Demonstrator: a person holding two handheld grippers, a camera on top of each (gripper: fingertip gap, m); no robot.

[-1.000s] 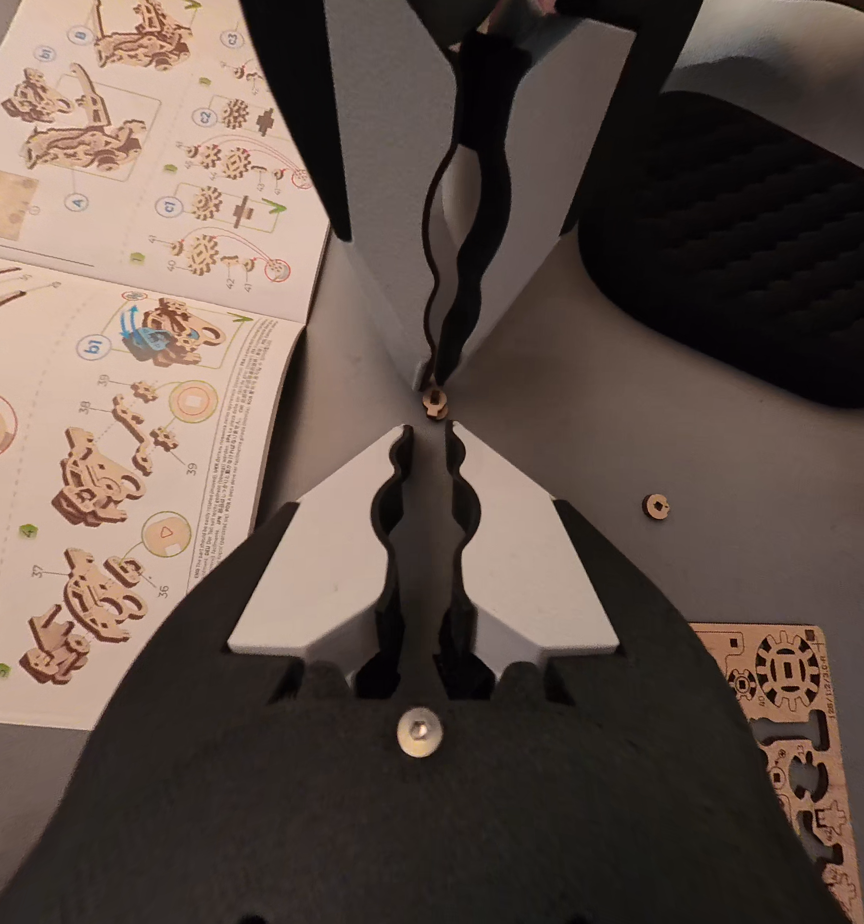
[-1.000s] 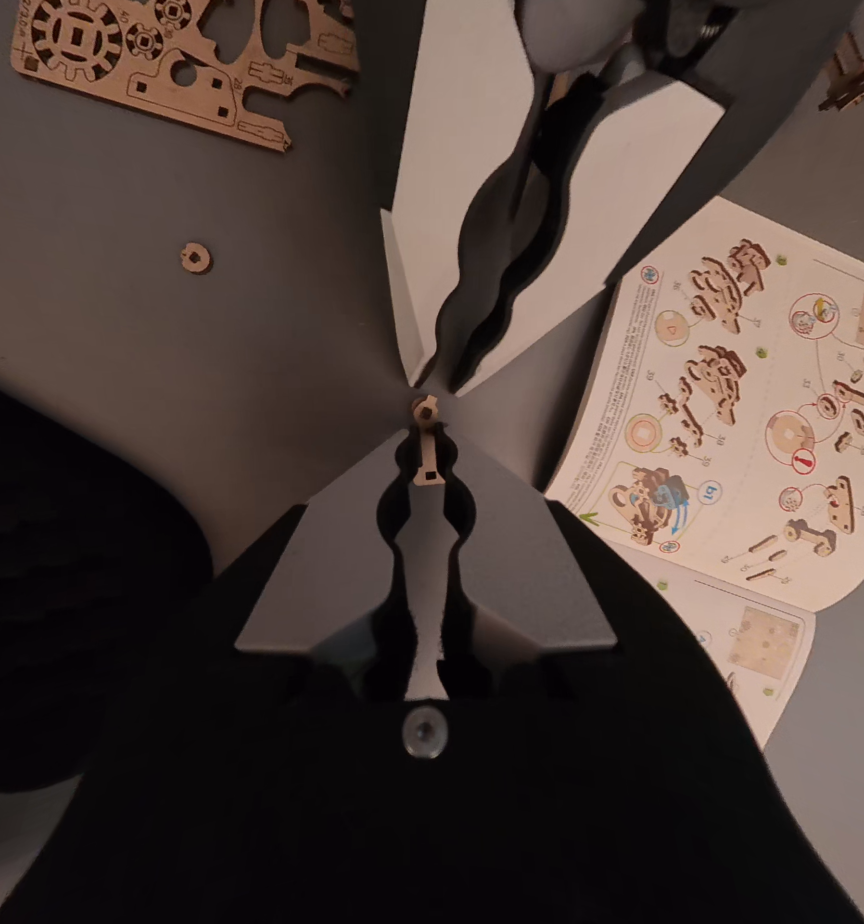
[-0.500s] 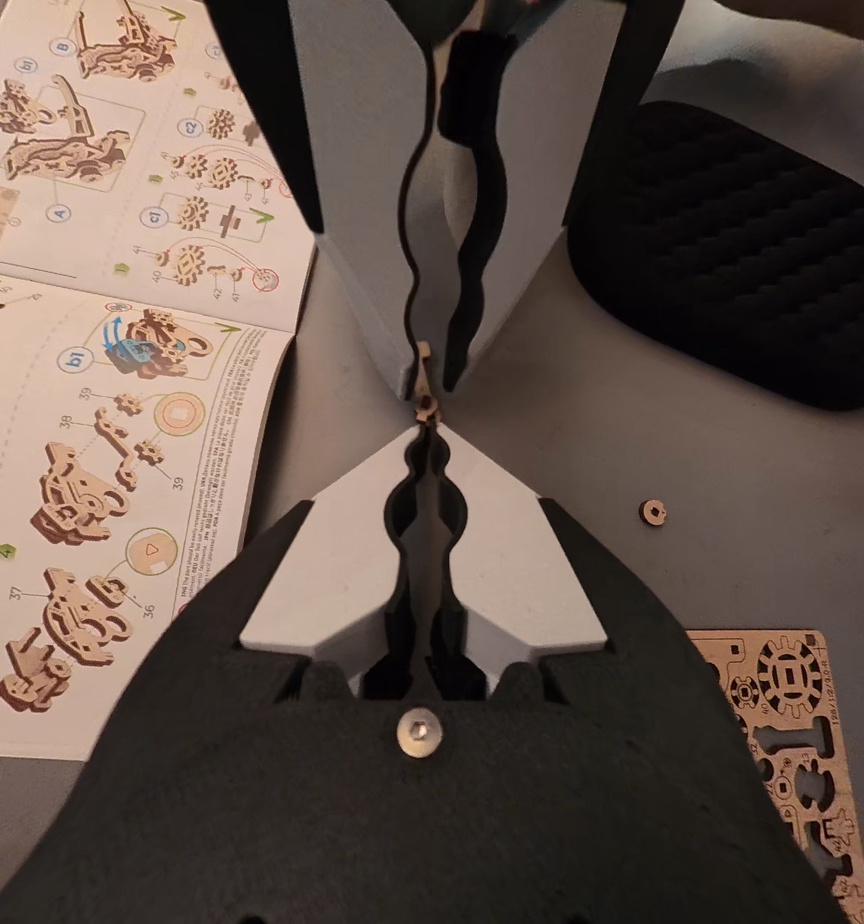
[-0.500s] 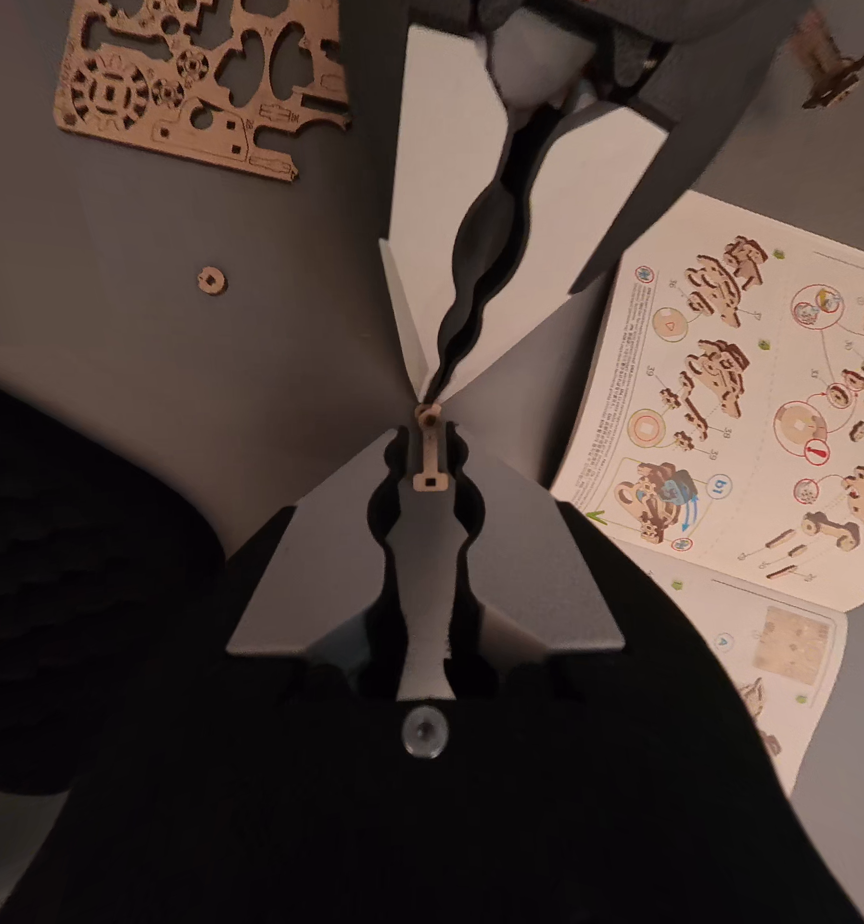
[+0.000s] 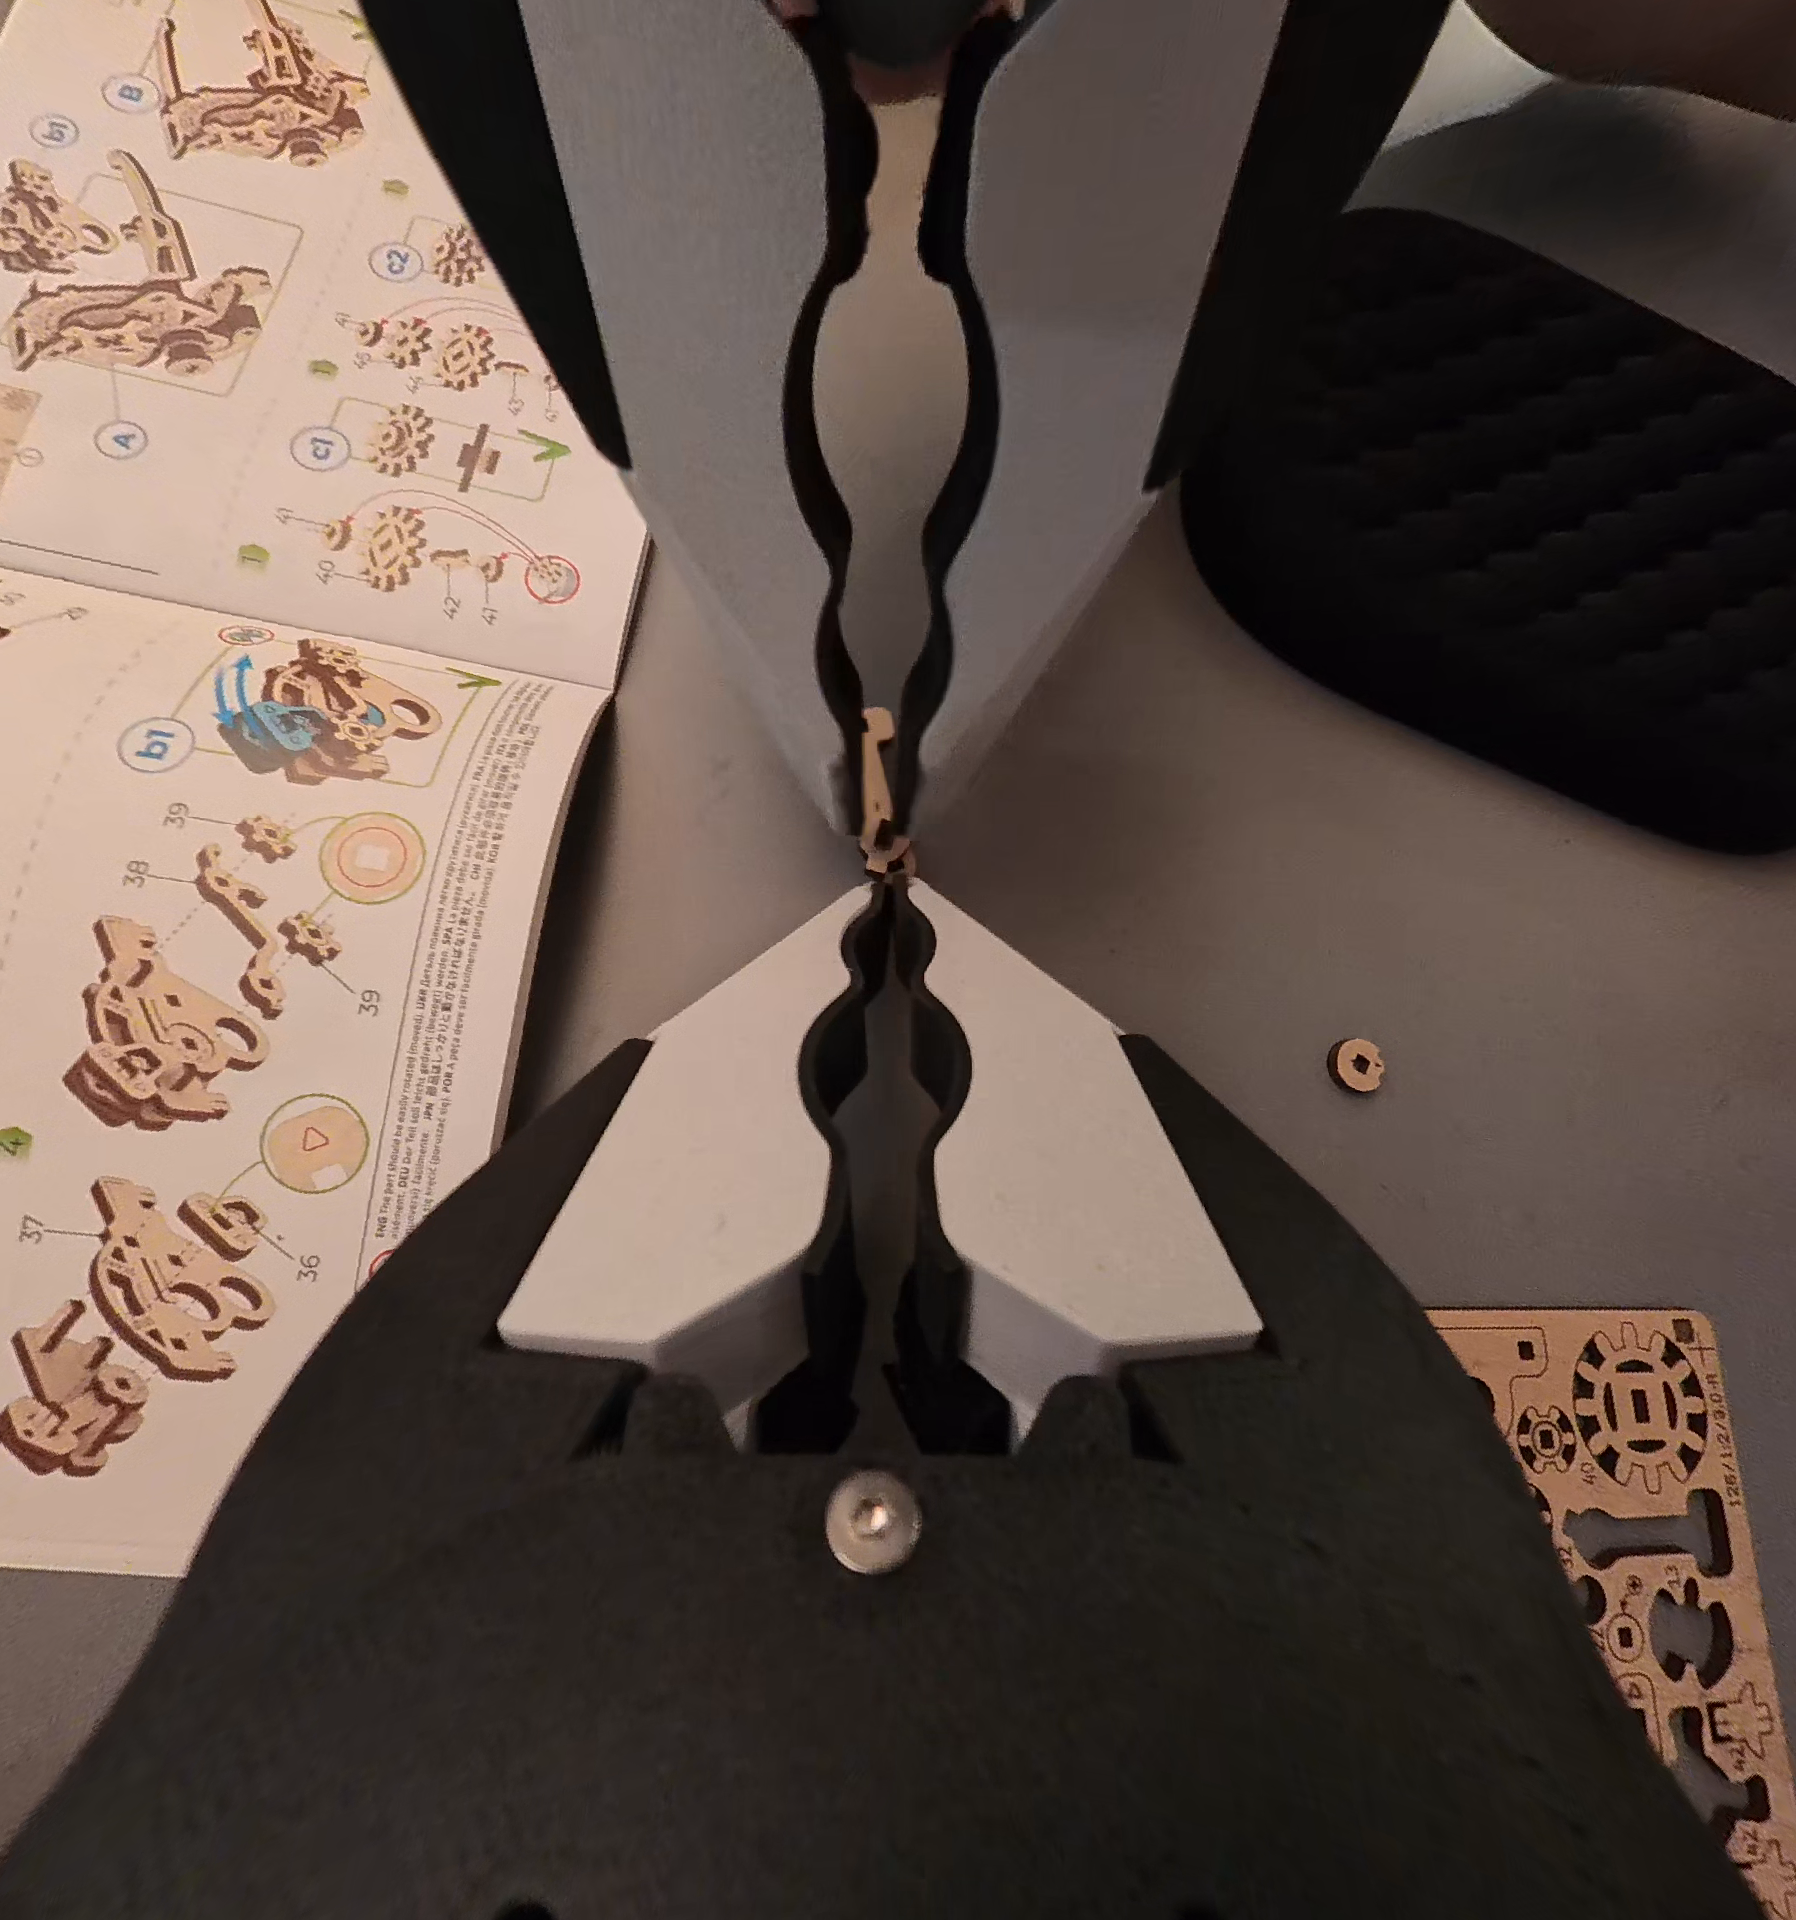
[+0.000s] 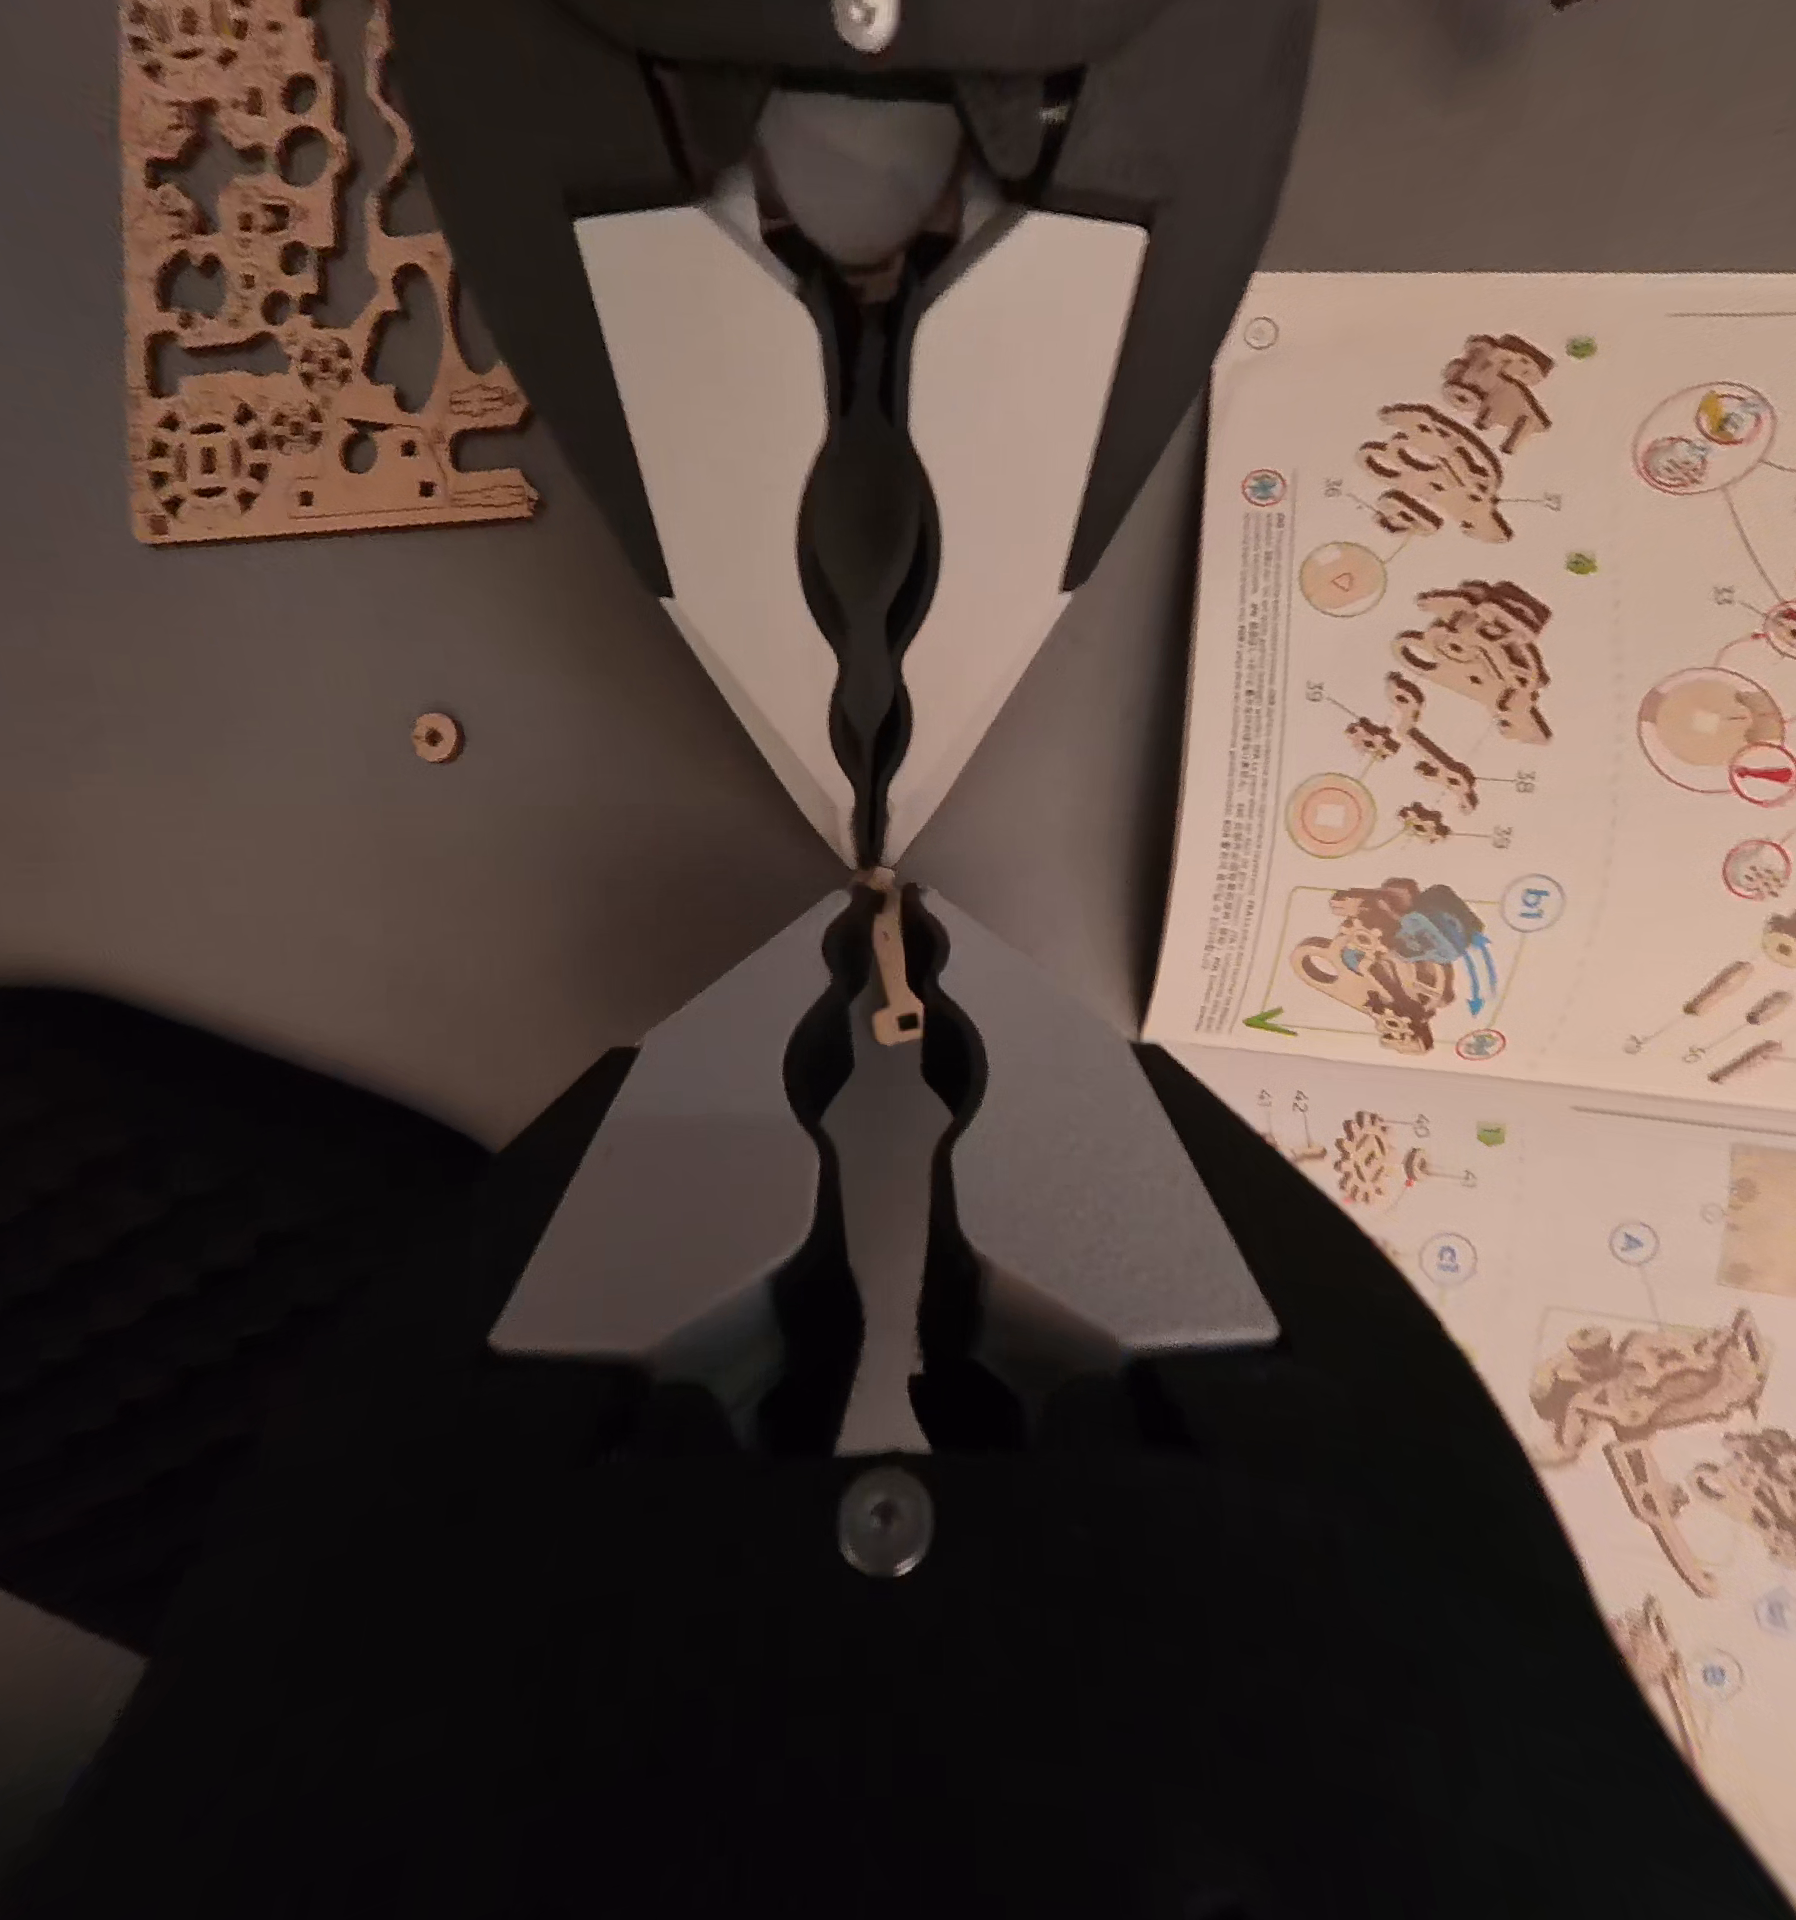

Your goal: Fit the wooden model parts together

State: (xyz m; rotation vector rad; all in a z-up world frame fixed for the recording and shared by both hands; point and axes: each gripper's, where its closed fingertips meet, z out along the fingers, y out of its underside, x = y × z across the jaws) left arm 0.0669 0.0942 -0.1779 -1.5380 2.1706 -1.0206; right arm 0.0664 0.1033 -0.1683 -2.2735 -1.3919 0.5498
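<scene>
My right gripper (image 6: 878, 896) is shut on a thin wooden lever part (image 6: 894, 977) with a square hole, held upright between its tips. The part also shows in the left wrist view (image 5: 878, 769), where the right gripper (image 5: 878, 826) comes down from the top. A small wooden piece (image 5: 889, 857) sits on the lever's tip. My left gripper (image 5: 881, 896) is shut, pinching that small piece, tip to tip with the right gripper. In the right wrist view the left gripper (image 6: 873, 852) comes from the top and meets the small piece (image 6: 878, 878).
An open instruction booklet (image 5: 198, 831) (image 6: 1496, 727) lies on the grey table. A loose wooden washer (image 5: 1356, 1067) (image 6: 437, 738) and a laser-cut wooden sheet (image 5: 1642, 1558) (image 6: 281, 312) lie beside the grippers. A black quilted pad (image 5: 1548, 520) (image 6: 146, 1247) lies behind the right gripper. The tips of both grippers are at nearly the same place.
My left gripper went from open to shut on the small piece at the lever's tip. Both grippers have turned until they face each other in line.
</scene>
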